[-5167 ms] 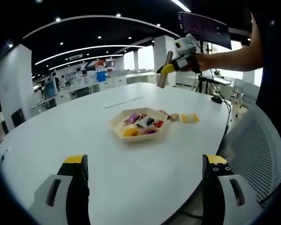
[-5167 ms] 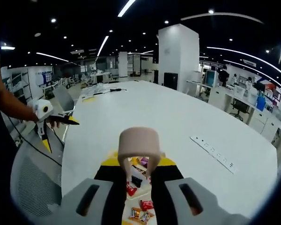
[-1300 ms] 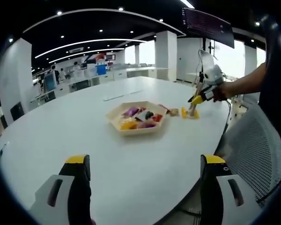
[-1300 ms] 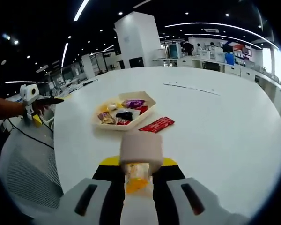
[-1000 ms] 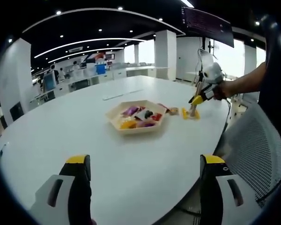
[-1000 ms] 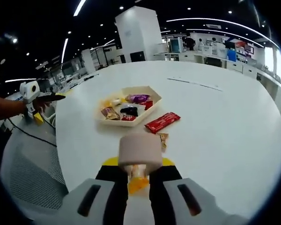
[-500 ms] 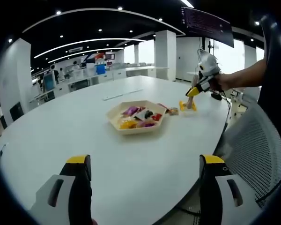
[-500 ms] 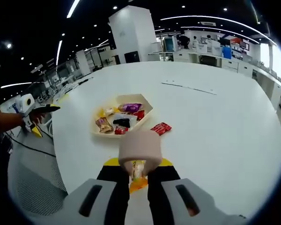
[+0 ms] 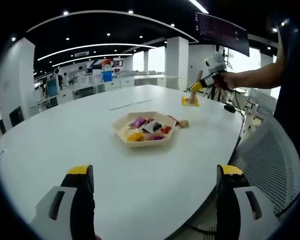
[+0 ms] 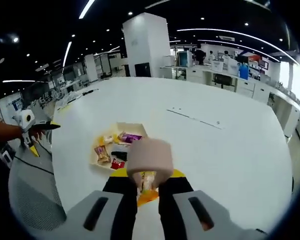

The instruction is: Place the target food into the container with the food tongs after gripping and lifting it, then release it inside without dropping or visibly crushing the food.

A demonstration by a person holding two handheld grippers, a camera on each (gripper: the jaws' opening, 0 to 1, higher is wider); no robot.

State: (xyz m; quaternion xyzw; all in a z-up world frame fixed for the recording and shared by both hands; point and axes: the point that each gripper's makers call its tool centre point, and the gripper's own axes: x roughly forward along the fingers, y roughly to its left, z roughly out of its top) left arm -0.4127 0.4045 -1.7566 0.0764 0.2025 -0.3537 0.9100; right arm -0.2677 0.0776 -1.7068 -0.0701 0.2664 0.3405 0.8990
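Tongs [image 10: 149, 161] are the tool in this task, and the right gripper [image 10: 149, 192] is clamped on them, its two jaws close together around the tong arms. Between the tips of the tongs hangs a yellow snack packet [image 10: 146, 186], so the tongs are closed on the food. From the left gripper view, the packet [image 9: 187, 101] is high above the white table [image 9: 90, 145], well apart from the tray [image 9: 124, 134]. The tray [image 10: 121, 125] already holds several wrapped snacks, and two more lie just beside it. The left gripper [image 9: 152, 200] has its jaws wide apart and holds nothing. I judge that gripping and lifting are done; carrying over the tray, lowering and a gentle release are left.
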